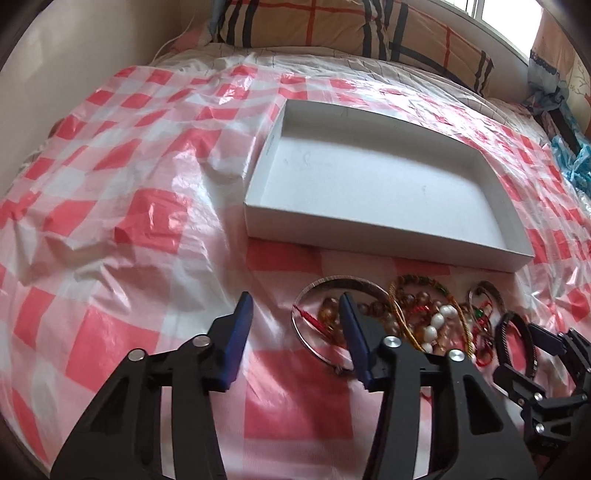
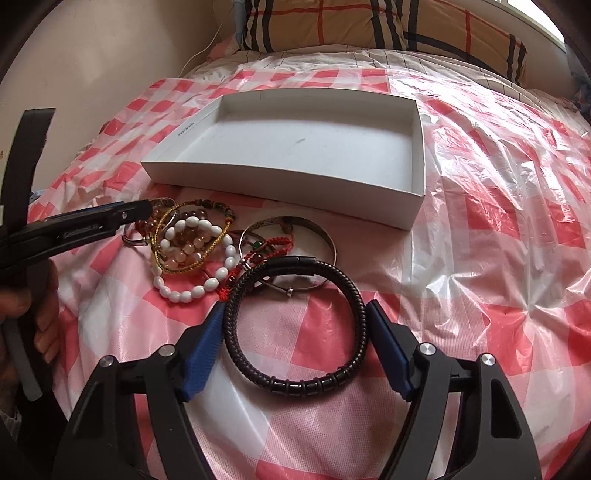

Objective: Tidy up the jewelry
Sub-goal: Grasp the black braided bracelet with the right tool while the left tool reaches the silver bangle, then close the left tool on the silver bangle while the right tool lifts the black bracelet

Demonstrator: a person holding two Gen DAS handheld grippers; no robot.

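Note:
An empty white box sits on the bed; it also shows in the right wrist view. A pile of jewelry lies in front of it: a white bead bracelet, a gold cord bracelet, a silver bangle, red cord pieces. A black braided bracelet lies between the fingers of my right gripper, which stands open around it. My left gripper is open, its right fingertip over the silver bangle at the pile's left edge.
A red-and-white checked plastic sheet covers the bed. Plaid pillows lie at the head, a wall stands to the left. Blue fabric lies at the bed's right edge.

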